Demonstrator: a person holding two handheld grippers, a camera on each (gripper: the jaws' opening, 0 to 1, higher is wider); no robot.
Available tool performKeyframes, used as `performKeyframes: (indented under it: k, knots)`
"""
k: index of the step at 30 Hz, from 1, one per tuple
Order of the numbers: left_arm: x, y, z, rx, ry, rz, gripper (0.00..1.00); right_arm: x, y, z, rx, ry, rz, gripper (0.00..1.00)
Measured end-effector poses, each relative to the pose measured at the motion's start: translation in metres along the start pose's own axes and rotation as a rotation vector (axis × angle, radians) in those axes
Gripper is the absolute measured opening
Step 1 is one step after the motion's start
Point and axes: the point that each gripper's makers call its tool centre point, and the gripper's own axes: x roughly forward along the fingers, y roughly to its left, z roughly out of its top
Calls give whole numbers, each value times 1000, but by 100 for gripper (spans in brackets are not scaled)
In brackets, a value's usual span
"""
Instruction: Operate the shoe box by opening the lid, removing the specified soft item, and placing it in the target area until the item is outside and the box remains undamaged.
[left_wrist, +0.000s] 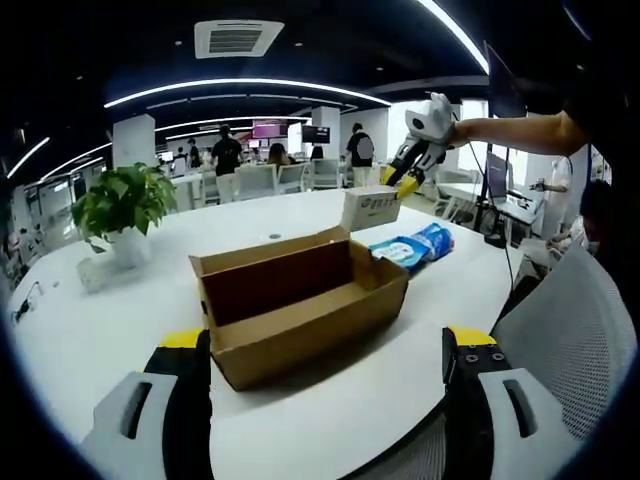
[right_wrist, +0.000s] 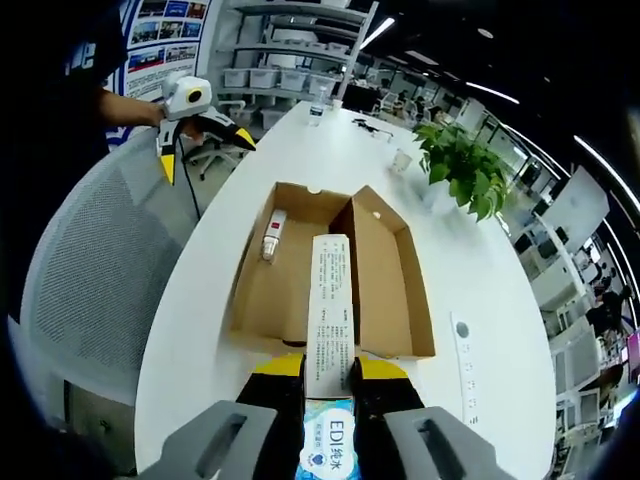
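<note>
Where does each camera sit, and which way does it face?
Left gripper view: on the left gripper, low at the table edge, facing across the open cardboard box; own jaws wide apart.
Right gripper view: on the right gripper, high up, facing down into the box; own jaws clamp a white carton.
Both share the box, the plant, each other's gripper.

Left hand-held gripper (left_wrist: 325, 375): jaws spread wide apart, nothing between them, yellow tips forward. From the right gripper view it (right_wrist: 205, 135) hung in the air at the far left, yellow-tipped jaws splayed and pointing down, with the person's forearm (right_wrist: 125, 108) behind it. Right hand-held gripper (right_wrist: 327, 375): jaws clamped on a flat carton (right_wrist: 330, 310). From the left gripper view it (left_wrist: 405, 180) was raised, bare arm (left_wrist: 520, 130) stretched out, jaws angled down.
</note>
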Motion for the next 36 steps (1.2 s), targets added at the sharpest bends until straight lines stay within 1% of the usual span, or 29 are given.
performKeyframes:
  k: [18,24,29,36]
  knots:
    - [2,-1,-6,7,29,-6,100,-26,-15,-44,14,53,-36,13]
    - [3,-1,-7,8,33,-9,100,-34,-21,-64,23,87,-50,13]
    - [4,-1,-10,7,49,-6,100,-39,-26,-77,24,106,-58,13]
    - [5,-1,-15,19,78,-3,100,-46,-37,-104,49,138,-76,13]
